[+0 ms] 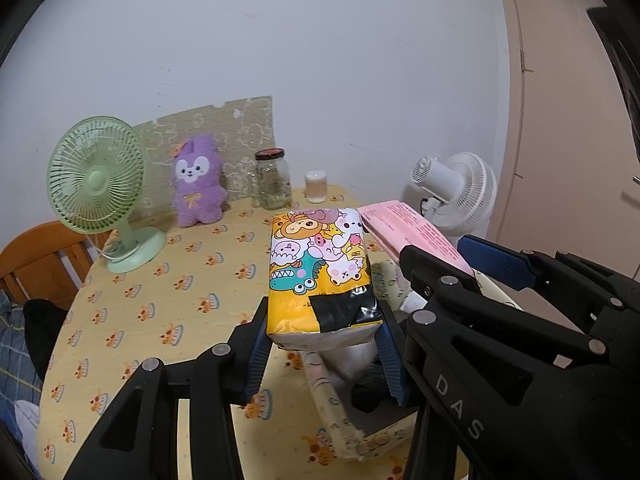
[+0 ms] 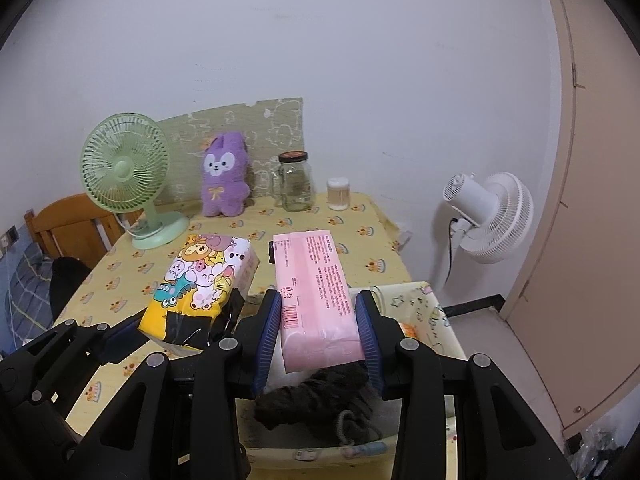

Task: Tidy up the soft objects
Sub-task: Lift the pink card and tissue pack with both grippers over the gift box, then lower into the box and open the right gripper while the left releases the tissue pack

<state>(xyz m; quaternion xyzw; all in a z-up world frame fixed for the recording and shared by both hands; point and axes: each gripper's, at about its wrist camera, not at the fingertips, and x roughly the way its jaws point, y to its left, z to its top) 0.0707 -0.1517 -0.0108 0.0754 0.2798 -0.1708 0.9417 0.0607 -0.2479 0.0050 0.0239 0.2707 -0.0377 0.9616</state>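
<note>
My left gripper is shut on a yellow cartoon-print tissue pack and holds it above the table, over the left edge of a fabric storage box. My right gripper is shut on a pink tissue pack and holds it over the same box. Dark knitted items lie inside the box. The yellow pack and the left gripper show at the left of the right wrist view. A purple plush bunny stands at the back of the table.
The table has a yellow patterned cloth. A green desk fan, a glass jar and a small container stand at the back. A white floor fan is right of the table. A wooden chair is at left.
</note>
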